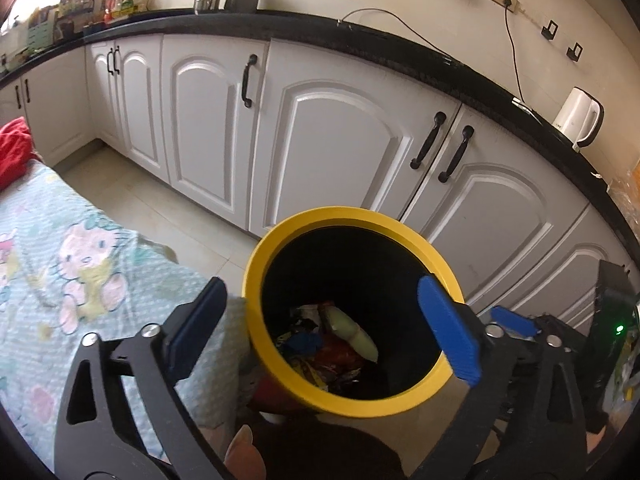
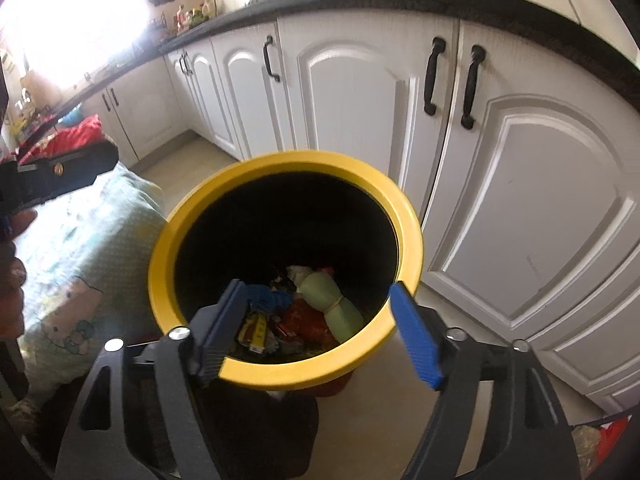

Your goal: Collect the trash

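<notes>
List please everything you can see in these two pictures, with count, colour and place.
bin: one, yellow rim, black inside, on the floor before the cabinets
trash: a heap, mixed colours, with a pale green bag, at the bin's bottom
cabinets: a row, white with black handles, under the counter
counter: one, black, above the cabinets
kettle: one, white, on the counter, right
cloth: one, pale green with cartoon print, left of the bin
red fabric: one, far left
left gripper: open, empty, above the bin
right gripper: open, empty, above the bin
</notes>
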The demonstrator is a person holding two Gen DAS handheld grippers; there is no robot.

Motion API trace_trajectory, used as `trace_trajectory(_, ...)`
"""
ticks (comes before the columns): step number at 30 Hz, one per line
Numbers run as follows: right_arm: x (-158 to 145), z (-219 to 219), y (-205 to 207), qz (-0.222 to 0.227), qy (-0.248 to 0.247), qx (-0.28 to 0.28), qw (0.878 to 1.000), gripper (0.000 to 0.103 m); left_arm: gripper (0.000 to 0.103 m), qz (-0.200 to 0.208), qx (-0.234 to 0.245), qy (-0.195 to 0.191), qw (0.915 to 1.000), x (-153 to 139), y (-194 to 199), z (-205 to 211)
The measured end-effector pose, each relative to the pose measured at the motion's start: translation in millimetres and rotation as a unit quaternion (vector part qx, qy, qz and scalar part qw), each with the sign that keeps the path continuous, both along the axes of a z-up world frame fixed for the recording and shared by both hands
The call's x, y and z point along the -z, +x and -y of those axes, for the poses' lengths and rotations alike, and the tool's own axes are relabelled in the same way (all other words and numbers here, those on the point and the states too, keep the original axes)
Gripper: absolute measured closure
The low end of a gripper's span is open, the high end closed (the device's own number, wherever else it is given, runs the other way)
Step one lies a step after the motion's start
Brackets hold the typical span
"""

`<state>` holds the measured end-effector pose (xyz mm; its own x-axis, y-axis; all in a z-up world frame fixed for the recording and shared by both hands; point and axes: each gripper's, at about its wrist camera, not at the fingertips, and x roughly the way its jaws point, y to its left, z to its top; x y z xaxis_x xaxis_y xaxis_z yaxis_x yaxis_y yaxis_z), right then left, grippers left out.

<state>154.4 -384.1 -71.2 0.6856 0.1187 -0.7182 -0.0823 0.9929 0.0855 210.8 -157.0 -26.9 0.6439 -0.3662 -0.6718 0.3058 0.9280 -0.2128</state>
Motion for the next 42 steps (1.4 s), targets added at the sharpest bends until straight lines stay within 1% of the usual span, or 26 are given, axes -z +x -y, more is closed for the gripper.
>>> trace_trajectory(2, -8.2, -1.7, -7.8, 0.01, 0.009, 0.003, 1.0, 0.021, 0.011, 0.006, -0.005, -0.001, 1.0, -3.9, -6.3, -6.3)
trace_trajectory(3, -11.0, -3.0, -10.4, 0.013, 0.011, 0.005, 1.0, 0.015, 0.011, 0.01, -0.007, -0.003, 0.9999, -6.3, -10.2, -10.1)
trace_trajectory(4, -14.0, -4.4, -14.0, 0.018, 0.012, 0.007, 1.0, 0.012, 0.011, 0.015, -0.009, -0.003, 0.9998, -9.0, -14.9, -14.0)
trace_trajectory(6, -20.1, -8.1, -21.3, 0.028, 0.014, 0.009, 0.999, 0.011, 0.011, 0.025, -0.017, -0.002, 0.9995, -13.9, -24.1, -22.5)
trace_trajectory(7, -23.1, -10.2, -24.2, 0.033, 0.013, 0.011, 0.999, 0.007, 0.011, 0.029, -0.022, -0.003, 0.9993, -16.1, -29.0, -27.4)
trace_trajectory(8, -25.9, -12.1, -28.1, 0.039, 0.011, 0.013, 0.999, 0.007, 0.011, 0.031, -0.026, -0.004, 0.9992, -17.8, -33.3, -31.8)
trace_trajectory(18, -41.1, -41.6, -60.0, 0.081, -0.003, 0.004, 0.997, 0.006, 0.011, 0.063, -0.063, 0.002, 0.996, -32.9, -72.7, -69.5)
trace_trajectory(25, -48.1, -62.3, -86.8, 0.134, -0.008, 0.002, 0.991, 0.006, 0.011, 0.092, -0.087, 0.004, 0.992, -40.0, -99.7, -88.0)
trace_trajectory(29, -51.2, -71.3, -99.9, 0.17, -0.015, 0.007, 0.985, 0.006, 0.011, 0.118, -0.098, 0.012, 0.9882, -42.6, -118.2, -94.8)
trace_trajectory(32, -52.8, -74.8, -110.3, 0.197, -0.01, 0.017, 0.98, 0.006, 0.011, 0.137, -0.1, 0.02, 0.9853, -43.7, -130.0, -98.5)
trace_trajectory(34, -53.1, -76.0, -115.6, 0.21, -0.005, 0.021, 0.978, 0.006, 0.011, 0.155, -0.102, 0.028, 0.9823, -43.9, -138.3, -101.7)
trace_trajectory(37, -54.5, -81.0, -126.0, 0.227, -0.002, 0.027, 0.973, 0.006, 0.011, 0.168, -0.107, 0.036, 0.9793, -41.9, -147.6, -105.9)
trace_trajectory(42, -54.0, -89.6, -139.9, 0.244, -0.011, 0.032, 0.969, 0.006, 0.011, 0.193, -0.111, 0.044, 0.974, -37.1, -165.7, -110.1)
